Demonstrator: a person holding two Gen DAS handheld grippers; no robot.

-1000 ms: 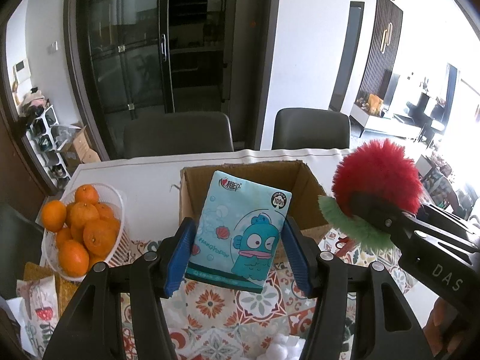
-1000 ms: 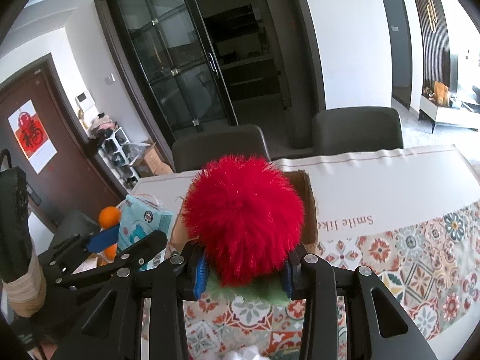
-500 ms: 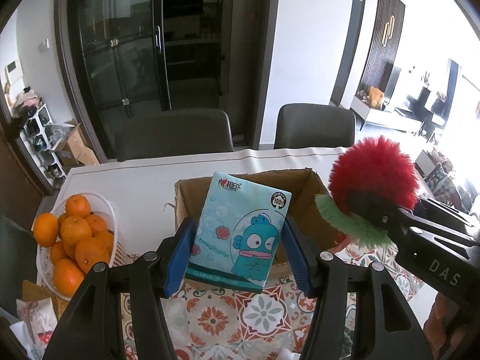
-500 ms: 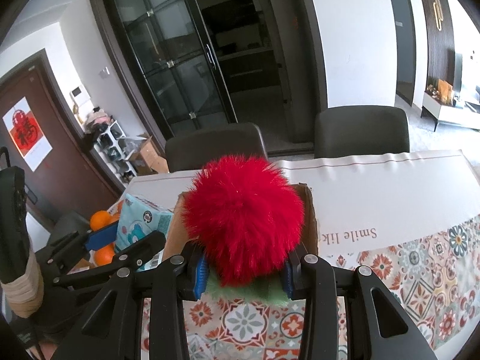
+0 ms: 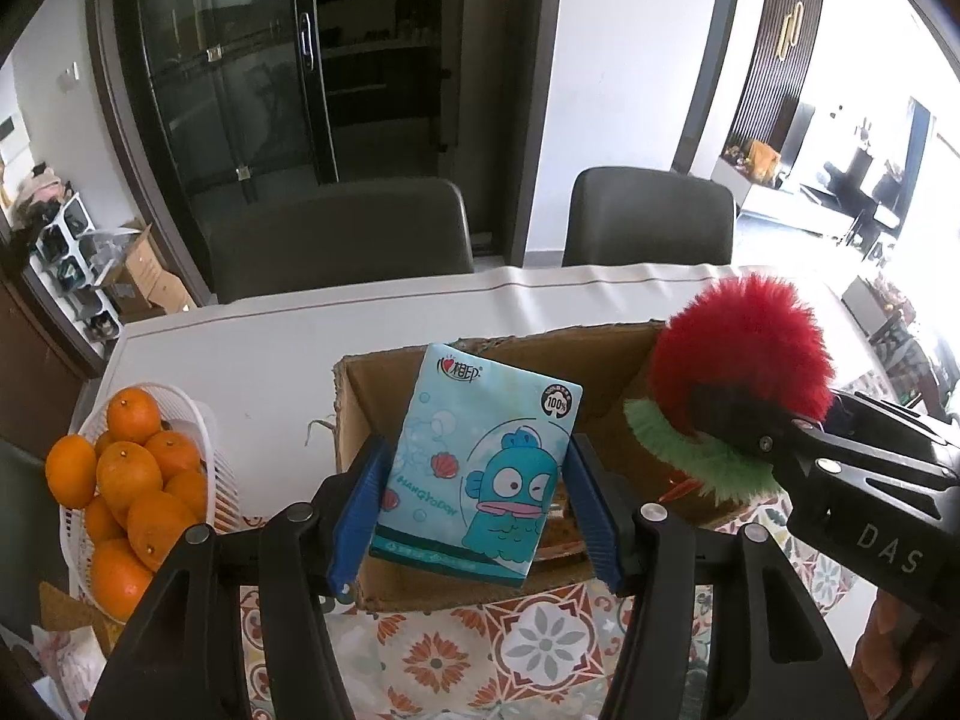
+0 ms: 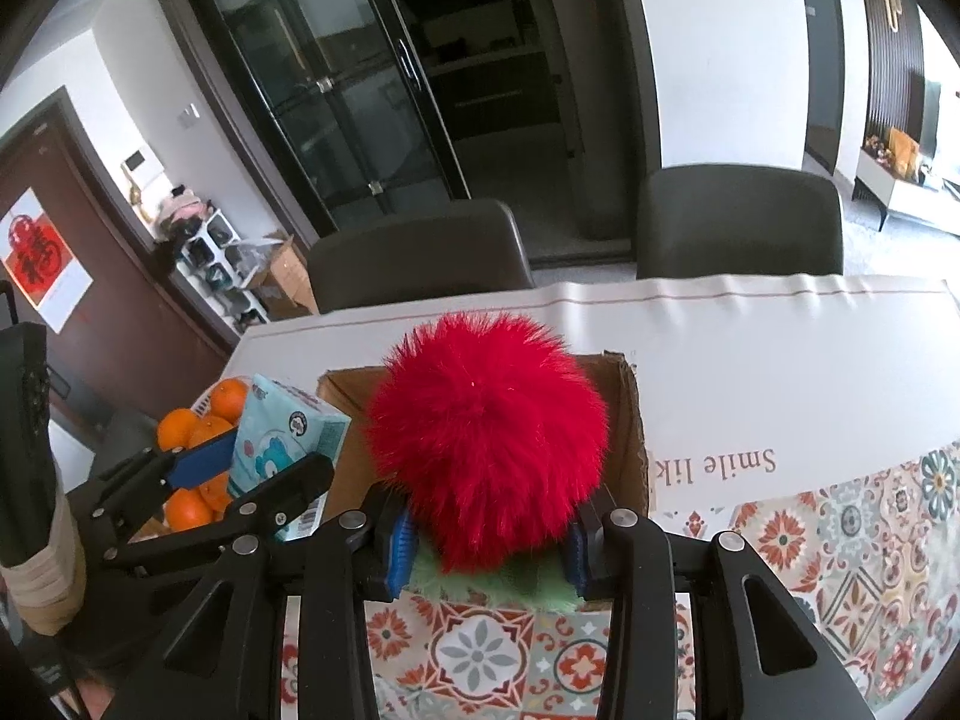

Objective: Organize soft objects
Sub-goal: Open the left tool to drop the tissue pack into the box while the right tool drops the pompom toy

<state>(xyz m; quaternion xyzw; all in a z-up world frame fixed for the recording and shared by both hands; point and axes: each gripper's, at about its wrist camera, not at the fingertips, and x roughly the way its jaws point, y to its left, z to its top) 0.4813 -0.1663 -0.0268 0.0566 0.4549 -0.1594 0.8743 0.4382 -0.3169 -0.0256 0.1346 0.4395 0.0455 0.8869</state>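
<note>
The left hand-held gripper [image 5: 477,495] is closed on a light blue tissue pack [image 5: 480,468], its blue pads pressing both side edges. On the pack I can read "100%" in a round badge and "HANGYODON" beside a blue fish character; the logo at the top is in Chinese characters. The pack hangs upright over the near part of the open cardboard box [image 5: 384,384].

The right hand-held gripper [image 6: 489,546] is closed on a red fluffy pompom [image 6: 489,450] with a green fringe under it, held above the right half of the same box [image 6: 630,420]. Its black body shows the letters "DAS" in the left wrist view.

The tablecloth [image 6: 780,372] carries the words "Smile lik", seen upside down and cut off by the box. A white basket [image 5: 198,438] of oranges [image 5: 129,474] stands just beside the left wall of the box. To the right of the box, the tabletop is open up to its far edge, where two dark chairs [image 5: 342,234] stand.
</note>
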